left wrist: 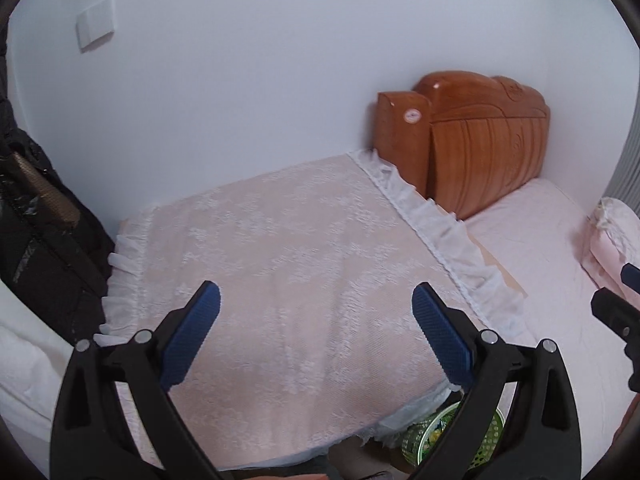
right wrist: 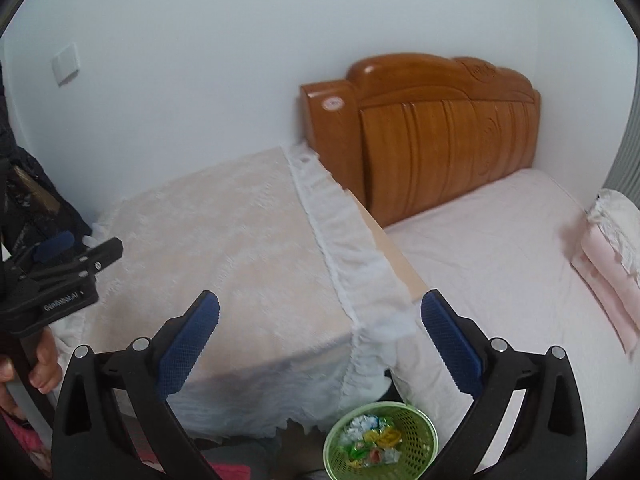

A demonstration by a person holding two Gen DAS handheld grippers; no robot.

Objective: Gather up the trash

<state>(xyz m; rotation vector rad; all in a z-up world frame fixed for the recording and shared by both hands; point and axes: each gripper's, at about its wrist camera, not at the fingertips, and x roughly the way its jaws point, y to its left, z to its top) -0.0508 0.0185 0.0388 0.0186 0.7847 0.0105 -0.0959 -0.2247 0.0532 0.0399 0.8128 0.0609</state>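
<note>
The green mesh basket [right wrist: 380, 438] sits on the floor between the cloth-covered desk [right wrist: 224, 240] and the bed [right wrist: 500, 260], with crumpled wrappers [right wrist: 372, 438] inside; the left wrist view shows only its rim [left wrist: 424, 436] behind a finger. Right gripper [right wrist: 320, 332] and left gripper [left wrist: 316, 320] hover with jaws wide apart, holding nothing. The left gripper's label is too blurred to read. A round sticker [right wrist: 333, 104] marks the headboard [right wrist: 432, 128]
</note>
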